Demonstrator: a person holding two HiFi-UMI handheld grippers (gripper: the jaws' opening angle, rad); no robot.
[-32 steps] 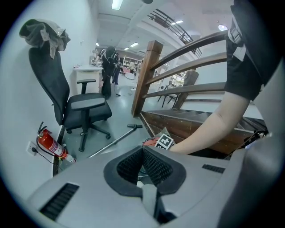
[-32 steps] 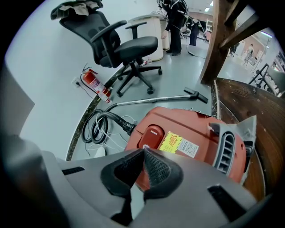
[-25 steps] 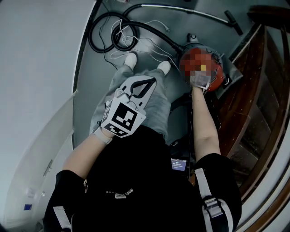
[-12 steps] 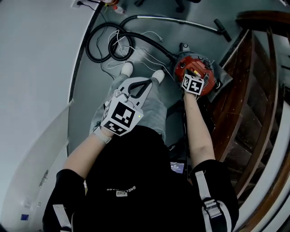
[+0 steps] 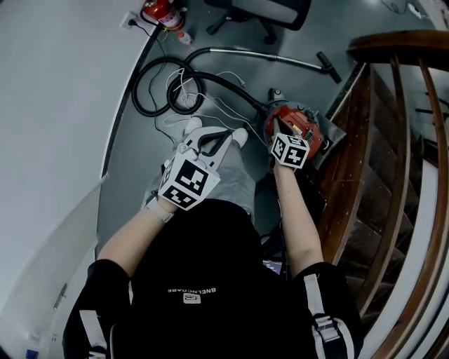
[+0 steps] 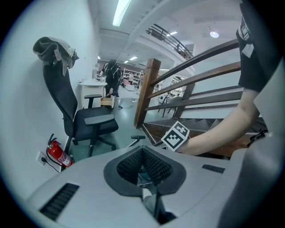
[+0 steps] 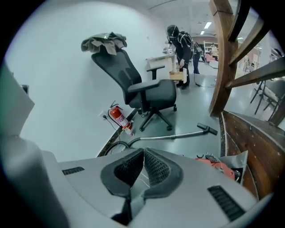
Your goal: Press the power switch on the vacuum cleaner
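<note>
Floor scene, left to right.

- Fire extinguisher (image 5: 160,12): red, far left, against the white wall, beside a wall socket.
- Hose (image 5: 151,87): black, coiled on the grey floor. Loose white cables (image 5: 184,84) lie in and beside the coil. One end runs right to the vacuum cleaner.
- Left tool (image 5: 226,133): held over the person's grey trousers, near two white shoes (image 5: 240,135). Jaws pressed together at the tips, with nothing between them.
- Office chair (image 7: 151,95): black, far centre, with a grey cloth (image 7: 104,41) draped over the backrest.
- Metal tube (image 5: 273,55): lying on the floor far of the vacuum cleaner, with a dark nozzle at its right end.
- Right tool (image 5: 278,127): at the end of an outstretched arm, over the near left edge of the vacuum cleaner. Jaws pressed together and empty. Contact with the casing cannot be told.
- Vacuum cleaner (image 5: 309,126): red, round body, on the floor just right of the shoes, at the foot of the stairs. Its switch cannot be made out.
- Wooden stairs (image 5: 372,203): dark treads with a curved railing, along the right.
</note>
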